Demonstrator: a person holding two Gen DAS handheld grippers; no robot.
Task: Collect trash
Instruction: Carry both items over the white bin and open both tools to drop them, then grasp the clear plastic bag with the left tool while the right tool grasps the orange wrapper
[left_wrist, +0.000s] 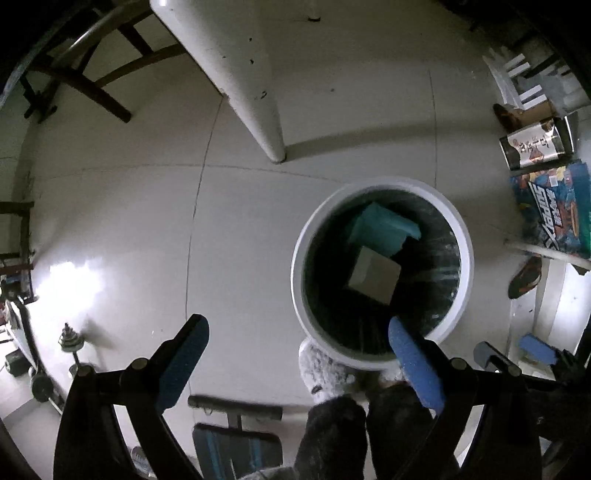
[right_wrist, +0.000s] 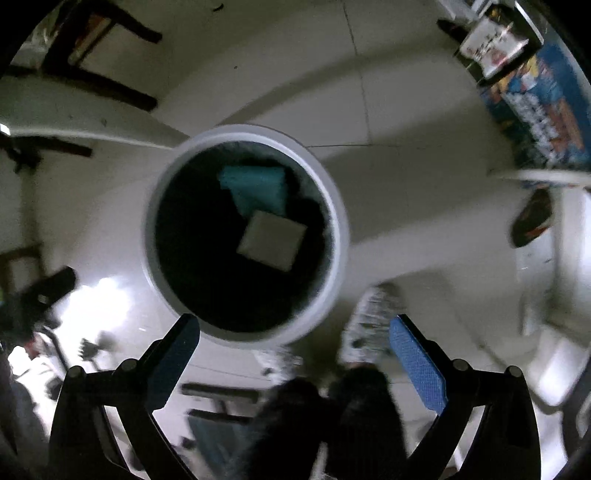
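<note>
A round bin with a white rim (left_wrist: 388, 183) and a dark liner stands on the pale tiled floor. Inside it lie a teal box (left_wrist: 380, 225) and a pale grey square box (left_wrist: 375, 275). My left gripper (left_wrist: 295, 326) points down, just left of the bin, open and empty, with its right finger over the rim. In the right wrist view the same bin rim (right_wrist: 340, 221), teal box (right_wrist: 255, 188) and grey box (right_wrist: 271, 240) sit right ahead. My right gripper (right_wrist: 295, 325) hangs open and empty above the bin's near edge.
A white table leg (left_wrist: 258, 92) and a dark wooden chair (left_wrist: 85, 81) stand beyond the bin. Colourful boxes (left_wrist: 554, 210) and a shoe (left_wrist: 524, 277) lie at the right. A dumbbell (left_wrist: 70, 343) and a bench (left_wrist: 236, 406) are at the lower left. A person's fuzzy slipper (left_wrist: 325, 373) touches the bin.
</note>
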